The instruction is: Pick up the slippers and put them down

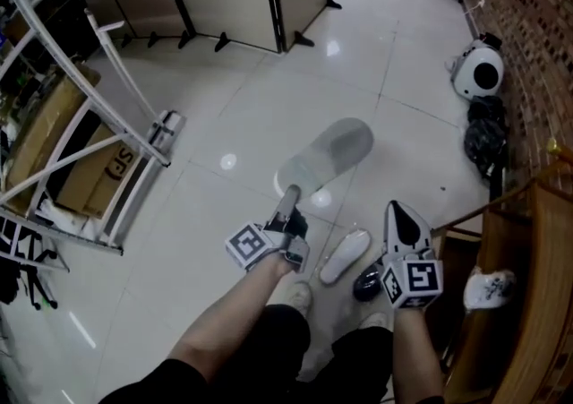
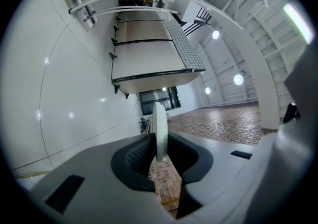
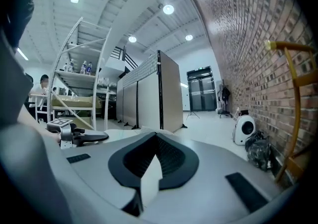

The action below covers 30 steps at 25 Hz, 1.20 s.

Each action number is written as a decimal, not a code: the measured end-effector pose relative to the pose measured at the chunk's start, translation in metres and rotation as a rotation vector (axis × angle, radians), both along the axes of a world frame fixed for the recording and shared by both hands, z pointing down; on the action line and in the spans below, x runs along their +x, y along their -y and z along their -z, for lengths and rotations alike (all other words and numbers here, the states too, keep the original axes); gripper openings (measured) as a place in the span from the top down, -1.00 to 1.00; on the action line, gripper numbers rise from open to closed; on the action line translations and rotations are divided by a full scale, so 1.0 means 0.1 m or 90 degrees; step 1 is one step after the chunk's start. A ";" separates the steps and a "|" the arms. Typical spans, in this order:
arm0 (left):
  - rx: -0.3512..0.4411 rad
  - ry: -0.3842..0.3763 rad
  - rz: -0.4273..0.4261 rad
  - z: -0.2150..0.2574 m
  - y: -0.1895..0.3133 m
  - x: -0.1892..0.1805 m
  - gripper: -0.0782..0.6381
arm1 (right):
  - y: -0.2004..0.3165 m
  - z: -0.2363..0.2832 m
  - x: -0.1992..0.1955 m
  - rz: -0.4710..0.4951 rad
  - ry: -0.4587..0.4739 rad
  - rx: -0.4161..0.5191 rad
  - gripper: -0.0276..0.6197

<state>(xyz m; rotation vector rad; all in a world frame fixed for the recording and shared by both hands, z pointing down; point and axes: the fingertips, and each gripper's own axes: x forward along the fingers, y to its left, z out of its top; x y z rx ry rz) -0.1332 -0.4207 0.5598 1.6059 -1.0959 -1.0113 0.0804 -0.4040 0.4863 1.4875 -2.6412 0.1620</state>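
Left tongs (image 2: 159,151): jaws nearly closed, pinched on thin edge of grey slipper (image 1: 329,159), so sole is kept flat above floor (image 1: 269,107). Right tongs (image 3: 155,161): jaws closed on white slipper (image 3: 150,186), left hanging below. Both are held low, probably for setting down.

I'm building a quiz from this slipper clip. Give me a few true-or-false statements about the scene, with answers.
1. The left tongs grip the far slipper by its edge. True.
2. The right tongs are empty. False: the near slipper has its white edge between them.
3. The floor is carpeted. False: it is glossy, light tile.
4. A brick wall runs along the right side of the head view. True.
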 end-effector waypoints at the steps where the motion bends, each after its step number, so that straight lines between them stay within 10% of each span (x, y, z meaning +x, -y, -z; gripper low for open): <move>1: -0.012 0.008 -0.003 -0.15 0.03 -0.01 0.59 | 0.03 -0.15 0.01 0.001 -0.005 -0.014 0.89; 30: -0.304 -0.057 -0.004 -3.51 -0.18 0.36 0.59 | 0.07 -2.30 0.14 0.013 0.024 -0.318 0.89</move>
